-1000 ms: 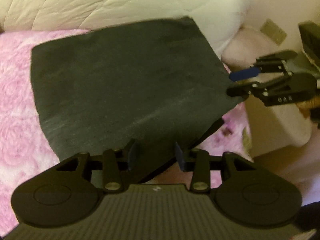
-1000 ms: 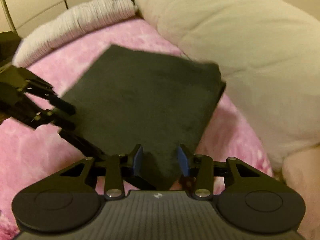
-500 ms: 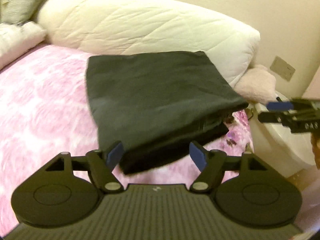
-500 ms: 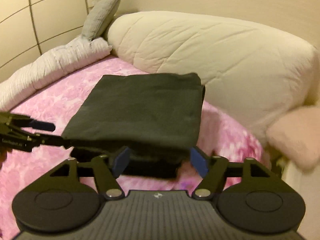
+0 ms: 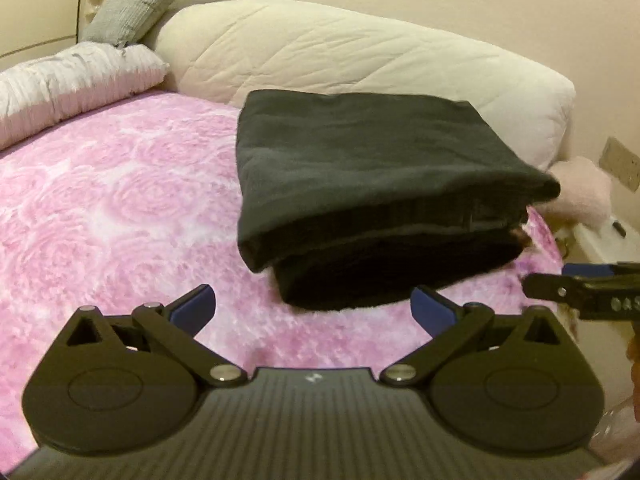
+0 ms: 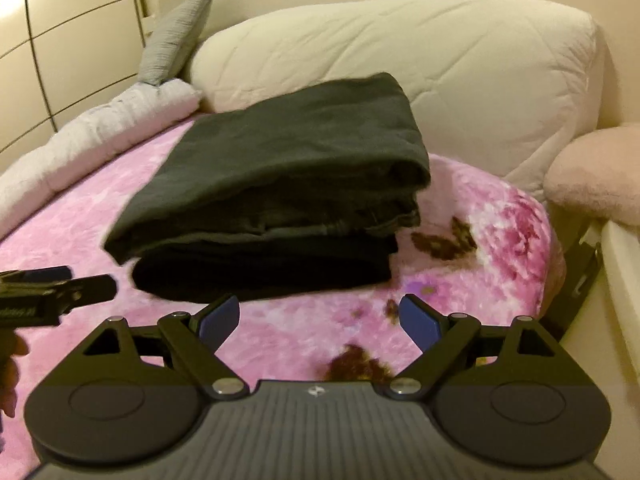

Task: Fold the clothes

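While both tongs sit low over the bed, neither grasps anything: the left gripper has its blue-padded fingers splayed wide, empty air and pink cover between them, and the right gripper is spread the same way, released. Fingers are black jointed links on round pivot housings, ribbed grey body behind; pads smooth, flat, blue. Each tool appears at the edge of the other's view, at roughly the same height and pointing in toward the other; a bit of the hand gripping the left tool shows at the frame edge. Just beyond both sets of fingertips, apart from them, lies the dark folded garment, charcoal, matte, soft knit, stacked in several layers with a rounded fold edge on top and darker layers beneath; shape roughly rectangular, near corner slightly overhanging. It rests on the pink blanket, plush, fuzzy, with rose swirls and a few brown blotches toward the right side. Behind the garment a cream quilted duvet is bundled, puffy, stitched in diagonal lines. Farther left, a white ribbed bolster and a grey crinkled pillow leaning upright.
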The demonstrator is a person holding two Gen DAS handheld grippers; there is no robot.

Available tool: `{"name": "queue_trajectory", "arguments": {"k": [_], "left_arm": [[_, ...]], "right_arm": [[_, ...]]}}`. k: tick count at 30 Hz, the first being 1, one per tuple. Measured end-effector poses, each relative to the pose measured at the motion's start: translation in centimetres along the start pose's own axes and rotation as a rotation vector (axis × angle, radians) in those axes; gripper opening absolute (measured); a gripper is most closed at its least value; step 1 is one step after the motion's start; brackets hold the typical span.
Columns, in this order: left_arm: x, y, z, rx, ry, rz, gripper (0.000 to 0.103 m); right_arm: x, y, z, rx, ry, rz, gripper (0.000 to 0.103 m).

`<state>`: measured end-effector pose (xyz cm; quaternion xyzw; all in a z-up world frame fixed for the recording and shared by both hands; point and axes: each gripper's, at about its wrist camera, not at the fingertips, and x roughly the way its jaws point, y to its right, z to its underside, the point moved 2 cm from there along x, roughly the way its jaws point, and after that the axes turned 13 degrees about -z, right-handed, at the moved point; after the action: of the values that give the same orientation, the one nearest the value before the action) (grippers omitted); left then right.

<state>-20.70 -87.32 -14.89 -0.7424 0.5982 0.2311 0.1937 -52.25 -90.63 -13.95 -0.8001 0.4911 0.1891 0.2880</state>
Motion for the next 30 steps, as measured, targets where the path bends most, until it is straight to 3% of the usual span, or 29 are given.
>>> {"name": "queue_trajectory", "arguments": {"k": [6,10,23,30], "left_arm": [[0.2,1.4,1.9,0.059,0.032,-0.032,0.102],[0.1,2.6,2.6,0.082,0.071,-0.031,0.102],[2.2,3.6,4.0,0.102,0.027,0.015,0.102],[1.1,3.5,4.0,0.116,0.073,0.000,0.102]], "right_arm": [[1.0,0.2,1.4,-0.088,0.041,-0.002,0.089],[1.0,0.8,1.9,-0.076,0.046,0.013,0.089],[1.6,2.1,3.3,-0.061,0.106,0.000,0.089],[2.1,1.3,4.6,-0.101,0.119,0.001,0.089]]}}
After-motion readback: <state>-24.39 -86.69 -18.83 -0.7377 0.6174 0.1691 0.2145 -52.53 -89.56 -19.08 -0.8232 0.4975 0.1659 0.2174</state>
